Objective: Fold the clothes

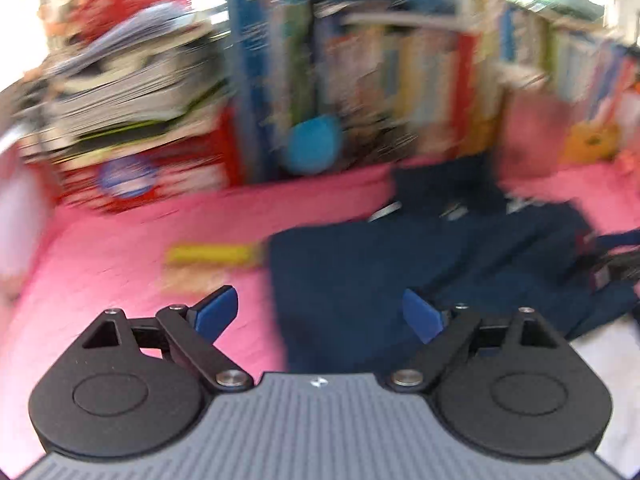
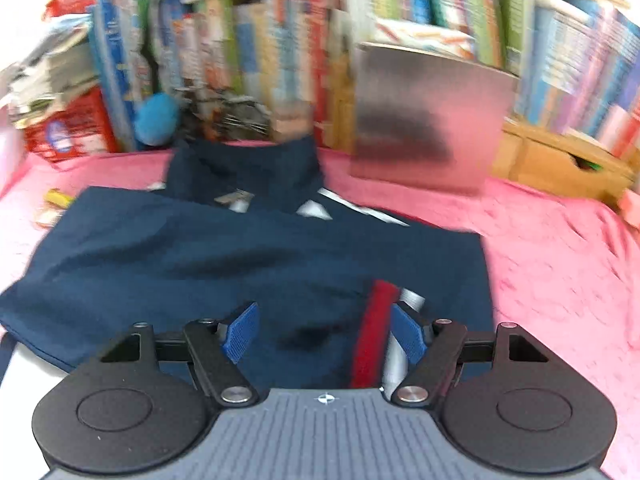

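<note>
A navy blue garment [image 2: 248, 256] with a red and white stripe [image 2: 374, 332] lies spread on the pink bedsheet [image 2: 560, 264]. It also shows in the left wrist view [image 1: 400, 272], at centre and right. My left gripper [image 1: 320, 314] is open and empty, hovering over the garment's left edge. My right gripper [image 2: 325, 332] is open and empty, just above the garment's near part, with the stripe by its right finger [image 2: 406, 332]. Both views are motion-blurred.
Rows of books [image 2: 320, 40] and stacked papers [image 1: 120, 92] line the back. A grey board [image 2: 428, 116] leans against the books. A yellow object [image 1: 212, 256] lies on the sheet left of the garment. A blue plush ball [image 1: 314, 144] sits by the books.
</note>
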Demonstrator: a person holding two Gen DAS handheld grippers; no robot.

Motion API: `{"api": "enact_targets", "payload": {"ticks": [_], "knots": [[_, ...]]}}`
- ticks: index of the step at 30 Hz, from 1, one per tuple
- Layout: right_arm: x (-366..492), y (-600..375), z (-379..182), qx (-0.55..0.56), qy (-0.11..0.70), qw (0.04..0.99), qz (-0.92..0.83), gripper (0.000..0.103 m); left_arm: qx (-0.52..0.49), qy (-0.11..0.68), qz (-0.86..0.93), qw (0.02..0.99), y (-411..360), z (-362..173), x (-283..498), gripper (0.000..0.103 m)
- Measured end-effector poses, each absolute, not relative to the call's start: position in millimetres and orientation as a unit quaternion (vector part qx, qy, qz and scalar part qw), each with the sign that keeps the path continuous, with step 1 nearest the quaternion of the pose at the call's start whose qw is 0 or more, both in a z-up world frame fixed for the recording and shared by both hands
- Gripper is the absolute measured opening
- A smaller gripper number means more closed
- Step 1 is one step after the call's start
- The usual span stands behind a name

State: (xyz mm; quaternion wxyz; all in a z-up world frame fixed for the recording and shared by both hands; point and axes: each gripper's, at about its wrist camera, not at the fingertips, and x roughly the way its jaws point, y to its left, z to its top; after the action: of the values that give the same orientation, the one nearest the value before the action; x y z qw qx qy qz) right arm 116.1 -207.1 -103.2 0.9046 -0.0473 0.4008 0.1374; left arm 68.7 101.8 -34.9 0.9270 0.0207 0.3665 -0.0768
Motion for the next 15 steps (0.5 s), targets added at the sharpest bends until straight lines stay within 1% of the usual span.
{"api": "enact_targets", "payload": {"ticks": [5,8,9,10,11,13,14,15], "knots": [[131.9,-167.4,-120.7,-0.094,0.383,0.893,0.216,0.075,0.079,0.373,-0.108,0.918,76.8,-87.3,95.2,0.091],[136.5,-150.5,-142.9,-0.152,0.379,0.875,0.259,0.083,0.117,0.377,-0.124,0.91,63.1,-119.6,110.7,0.091],[136.3,-151.9,-151.1,-0.18,0.381,0.868,0.263,0.085,0.13,0.378,-0.13,0.908,58.6,-130.4,115.9,0.093],[134.2,-158.6,-154.2,-0.188,0.372,0.869,0.267,0.089,0.131,0.377,-0.133,0.907,62.5,-132.9,117.0,0.094],[132.4,-169.7,-154.6,-0.187,0.363,0.873,0.267,0.091,0.127,0.376,-0.136,0.908,70.0,-132.1,116.6,0.094],[133.0,-197.2,-154.5,-0.179,0.373,0.875,0.252,0.092,0.12,0.372,-0.142,0.909,85.0,-130.3,115.7,0.098],[132.2,-209.9,-152.6,-0.176,0.382,0.873,0.246,0.093,0.115,0.381,-0.137,0.907,85.3,-126.3,113.9,0.099],[131.9,-219.6,-152.4,-0.189,0.391,0.874,0.217,0.099,0.109,0.394,-0.13,0.903,82.6,-120.9,111.5,0.099]]}}
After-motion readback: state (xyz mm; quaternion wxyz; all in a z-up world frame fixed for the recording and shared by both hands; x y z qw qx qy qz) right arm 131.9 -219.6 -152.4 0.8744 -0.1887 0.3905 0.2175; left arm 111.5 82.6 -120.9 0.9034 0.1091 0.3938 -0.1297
